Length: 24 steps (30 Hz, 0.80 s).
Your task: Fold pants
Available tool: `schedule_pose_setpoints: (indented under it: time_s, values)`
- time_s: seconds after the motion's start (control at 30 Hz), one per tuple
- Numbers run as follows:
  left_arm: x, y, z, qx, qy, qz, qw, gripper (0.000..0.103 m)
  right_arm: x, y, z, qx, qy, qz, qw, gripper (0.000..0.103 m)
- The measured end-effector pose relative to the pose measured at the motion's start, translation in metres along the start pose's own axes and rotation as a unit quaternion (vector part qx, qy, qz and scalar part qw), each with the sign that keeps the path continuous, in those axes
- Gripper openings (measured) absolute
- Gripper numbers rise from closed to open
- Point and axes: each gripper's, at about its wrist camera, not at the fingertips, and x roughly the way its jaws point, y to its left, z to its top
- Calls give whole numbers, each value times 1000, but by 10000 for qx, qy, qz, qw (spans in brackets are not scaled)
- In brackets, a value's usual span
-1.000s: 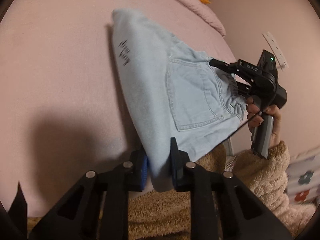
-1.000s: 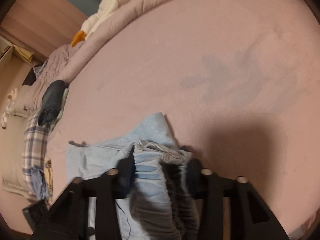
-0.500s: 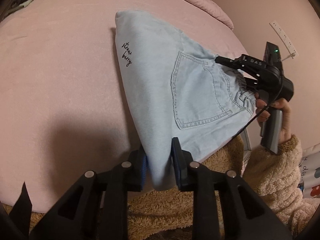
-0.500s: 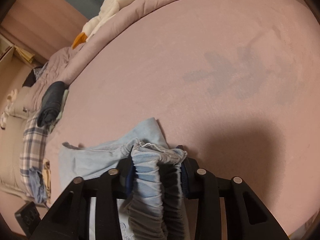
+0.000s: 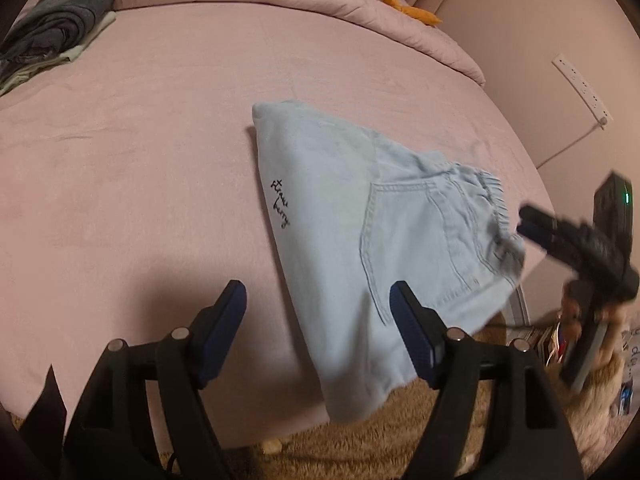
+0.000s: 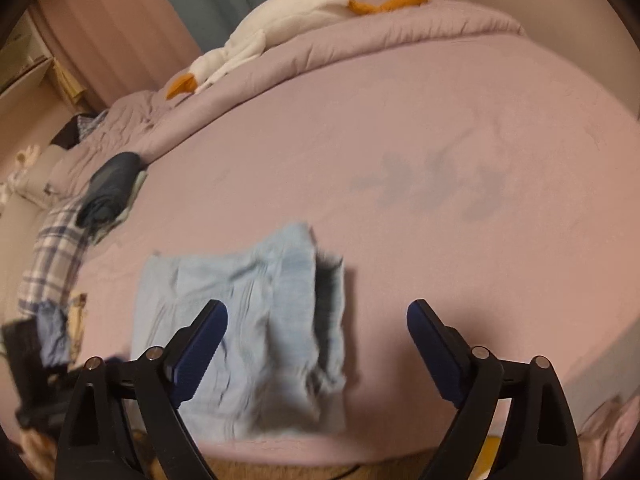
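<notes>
The light blue denim pants [image 5: 360, 232] lie folded on the pink bed, back pocket up, black script near the fold; one corner hangs over the front edge. In the right wrist view the pants [image 6: 248, 320] lie with the elastic waistband towards me. My left gripper [image 5: 318, 304] is open and empty, its jaws standing either side of the pants' near corner. My right gripper [image 6: 318, 320] is open and empty just above the waistband; it also shows in the left wrist view [image 5: 536, 228], beside the waistband.
A pink bed sheet [image 5: 140, 140] covers the bed. Folded dark clothes [image 5: 56, 28] lie at the far left, with a plaid garment [image 6: 52, 248] near them. A white goose plush [image 6: 272, 32] lies on the rolled duvet. A power strip [image 5: 582, 92] is on the wall.
Both grippers opened and let go of the pants, which dropped flat onto the bed. Both grippers pulled back a little.
</notes>
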Motion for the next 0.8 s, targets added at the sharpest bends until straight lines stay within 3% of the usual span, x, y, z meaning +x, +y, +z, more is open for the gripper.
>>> schedule_pose_setpoints:
  time_s: [0.23, 0.33, 0.37, 0.4, 0.43, 0.5, 0.6, 0.8]
  values:
    - [46, 3, 13, -290, 414, -362, 9981, 70, 44, -2, -18, 256, 641, 405, 9968, 91]
    - [48, 4, 14, -322, 280, -303, 9986, 62, 48, 6, -23, 112, 579, 479, 9971, 91]
    - [50, 3, 15, -344, 254, -270, 9987, 62, 49, 9, -22, 95, 528, 490, 9974, 87]
    - [52, 2, 15, -389, 237, -226, 9987, 54, 51, 12, -23, 92, 515, 501, 9974, 75]
    - [51, 2, 16, -401, 244, -225, 9986, 41, 50, 12, -25, 92, 506, 438, 9977, 71]
    - [49, 1, 17, -502, 262, -379, 9977, 27, 49, 21, -25, -55, 446, 278, 9986, 57]
    - [38, -6, 16, -317, 170, -333, 9988, 16, 39, 32, -27, -107, 317, 291, 9990, 36]
    - [-10, -6, 18, -221, -138, -563, 9981, 13, 11, 64, -25, -604, 52, 223, 9979, 31]
